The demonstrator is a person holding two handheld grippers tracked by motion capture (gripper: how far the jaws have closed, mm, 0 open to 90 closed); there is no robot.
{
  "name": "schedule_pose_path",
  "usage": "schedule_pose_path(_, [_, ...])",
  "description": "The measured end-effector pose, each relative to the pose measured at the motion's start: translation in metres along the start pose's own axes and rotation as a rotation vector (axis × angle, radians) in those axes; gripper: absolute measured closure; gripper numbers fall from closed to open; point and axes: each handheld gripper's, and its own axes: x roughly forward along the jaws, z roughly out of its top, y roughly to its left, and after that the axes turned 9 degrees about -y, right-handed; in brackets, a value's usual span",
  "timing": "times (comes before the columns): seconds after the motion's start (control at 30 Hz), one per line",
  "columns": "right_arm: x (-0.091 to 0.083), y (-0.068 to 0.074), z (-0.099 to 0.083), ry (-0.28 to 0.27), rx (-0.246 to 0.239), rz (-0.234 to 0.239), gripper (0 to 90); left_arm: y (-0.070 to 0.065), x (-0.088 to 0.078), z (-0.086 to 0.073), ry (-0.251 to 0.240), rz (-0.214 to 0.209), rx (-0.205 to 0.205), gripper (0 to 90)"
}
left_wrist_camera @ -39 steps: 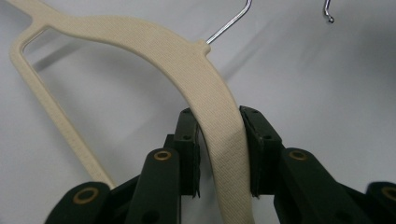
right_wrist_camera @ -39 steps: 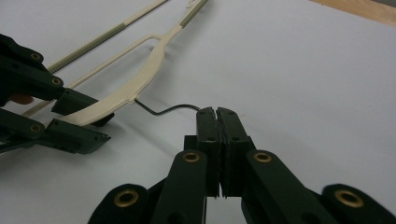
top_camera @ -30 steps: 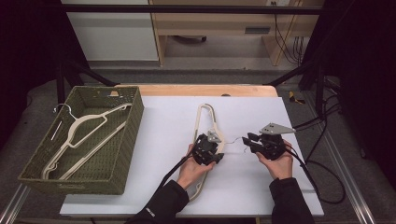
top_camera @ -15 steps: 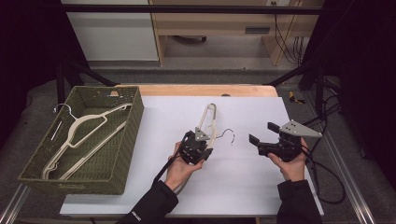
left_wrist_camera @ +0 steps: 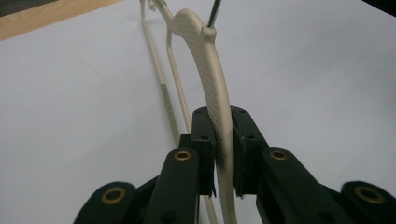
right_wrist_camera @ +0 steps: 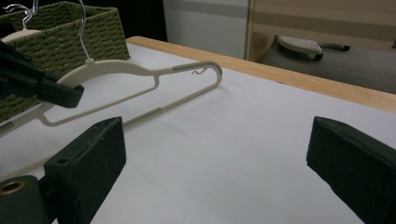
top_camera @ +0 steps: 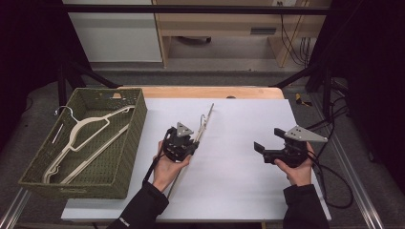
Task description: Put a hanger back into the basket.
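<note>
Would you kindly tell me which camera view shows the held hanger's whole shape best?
The right gripper view: the hanger appears side-on, hook to far end. The left gripper view shows its arm clamped between jaws; the high view shows it edge-on, a thin line.

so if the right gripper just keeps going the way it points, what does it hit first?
Probably the hanger held in the left gripper; the right gripper is open and points left over bare table toward it. Depth is unclear.
</note>
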Motion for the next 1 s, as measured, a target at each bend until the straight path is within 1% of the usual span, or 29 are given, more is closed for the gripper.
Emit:
schedule_pose_path(0.1, [0.000, 0.001, -0.001, 0.013, -0.014, 0.000, 5.6, 0.009, -0.004, -0.002, -0.011, 0.027, -0.031, 82.5])
schedule_pose_path(0.13, [0.001, 0.001, -0.001, 0.013, -0.007, 0.001, 5.6, 0.012, -0.006, -0.002, -0.012, 0.037, -0.039, 84.0])
schedule_pose_path(0.17, [0.001, 0.002, -0.001, 0.014, -0.007, 0.001, 5.6, 0.014, -0.008, -0.003, -0.018, 0.036, -0.041, 85.3])
schedule_pose_path(0.2, [0.001, 0.002, -0.002, 0.014, -0.012, 0.001, 5.6, 0.014, -0.008, -0.003, -0.018, 0.036, -0.041, 84.7])
schedule_pose_path(0.23, [0.001, 0.002, -0.002, 0.016, -0.012, 0.002, 5.6, 0.018, -0.013, -0.003, -0.027, 0.026, -0.046, 84.9])
schedule_pose_path(0.27, [0.001, 0.003, -0.002, 0.017, -0.009, 0.001, 5.6, 0.019, -0.015, -0.003, -0.038, 0.015, -0.065, 85.2])
schedule_pose_path(0.3, [0.000, 0.003, -0.002, 0.018, -0.011, 0.000, 5.6, 0.021, -0.019, -0.003, -0.046, 0.006, -0.073, 85.1])
schedule_pose_path(0.33, [0.000, 0.003, -0.002, 0.018, -0.011, 0.000, 5.6, 0.021, -0.019, -0.003, -0.046, 0.006, -0.073, 85.3])
schedule_pose_path(0.37, [-0.001, 0.003, -0.001, 0.013, -0.008, 0.003, 5.5, 0.023, -0.027, -0.001, -0.061, 0.006, -0.063, 85.3])
schedule_pose_path(0.4, [-0.002, 0.003, -0.001, 0.012, -0.013, 0.006, 5.4, 0.024, -0.032, -0.001, -0.071, -0.004, -0.062, 85.3])
schedule_pose_path(0.43, [-0.003, 0.003, -0.001, 0.007, -0.005, 0.005, 5.5, 0.025, -0.037, 0.000, -0.085, -0.015, -0.054, 85.3])
schedule_pose_path(0.53, [-0.006, 0.004, -0.001, 0.002, -0.003, 0.013, 5.5, 0.028, -0.055, 0.005, -0.117, -0.060, -0.042, 85.3])
schedule_pose_path(0.6, [-0.007, 0.005, 0.000, -0.002, -0.005, 0.014, 5.3, 0.030, -0.067, 0.009, -0.137, -0.084, -0.016, 85.3])
schedule_pose_path(0.7, [-0.009, 0.006, 0.001, -0.009, -0.012, 0.017, 5.1, 0.030, -0.084, 0.016, -0.154, -0.107, 0.023, 85.3])
schedule_pose_path(0.77, [-0.011, 0.007, 0.001, -0.012, -0.011, 0.019, 4.8, 0.030, -0.094, 0.022, -0.160, -0.120, 0.039, 85.3])
schedule_pose_path(0.87, [-0.012, 0.007, 0.002, -0.014, -0.012, 0.020, 4.8, 0.031, -0.110, 0.030, -0.167, -0.131, 0.081, 85.3])
schedule_pose_path(1.0, [-0.013, 0.008, 0.002, -0.018, -0.008, 0.020, 4.4, 0.038, -0.128, 0.042, -0.179, -0.150, 0.097, 85.2])
